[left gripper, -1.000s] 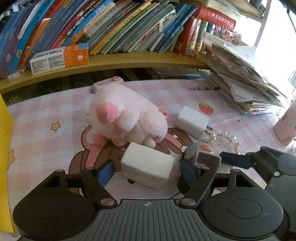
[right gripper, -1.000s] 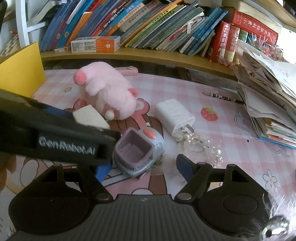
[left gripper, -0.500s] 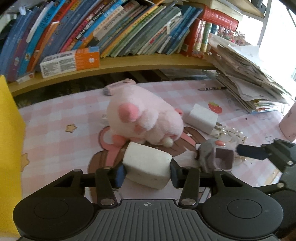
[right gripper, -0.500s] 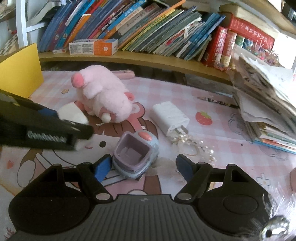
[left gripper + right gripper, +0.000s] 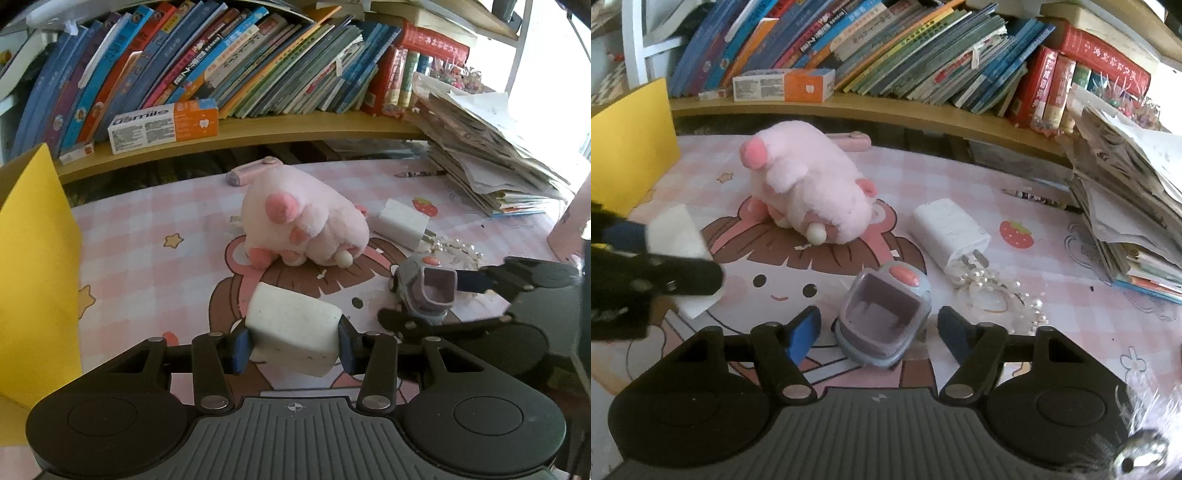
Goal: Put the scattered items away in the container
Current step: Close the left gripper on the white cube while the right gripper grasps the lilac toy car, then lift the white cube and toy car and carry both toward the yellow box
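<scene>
— Lifted now, is it? A second ago that white block [image 5: 293,328] sat flat on the mat between open fingers.

— Yes. The left gripper [image 5: 291,341] has closed on it since then; both blue pads press its two ends, and the block hangs tilted above the pink cartoon table mat [image 5: 147,266], near the front edge.

— And the other side?

— The right gripper [image 5: 879,332] has come in around the small grey-blue toy car [image 5: 884,317]. Its fingers stand wide, one on each side of the car, neither touching it. The car sits on the mat, its purple open top facing the camera.

— What lies around them?

— Just behind the block, the pink plush toy [image 5: 304,225] lies on its side. Right of that is a white charger plug [image 5: 951,230], prongs touching a heap of pearl beads [image 5: 997,286].

— The container?

— A yellow box [image 5: 37,266] at the left edge of the table, well apart from the block. Behind everything runs a wooden shelf [image 5: 295,127] with leaning books and a toothpaste carton [image 5: 162,125]; a paper stack [image 5: 1126,192] is piled at the right.
</scene>
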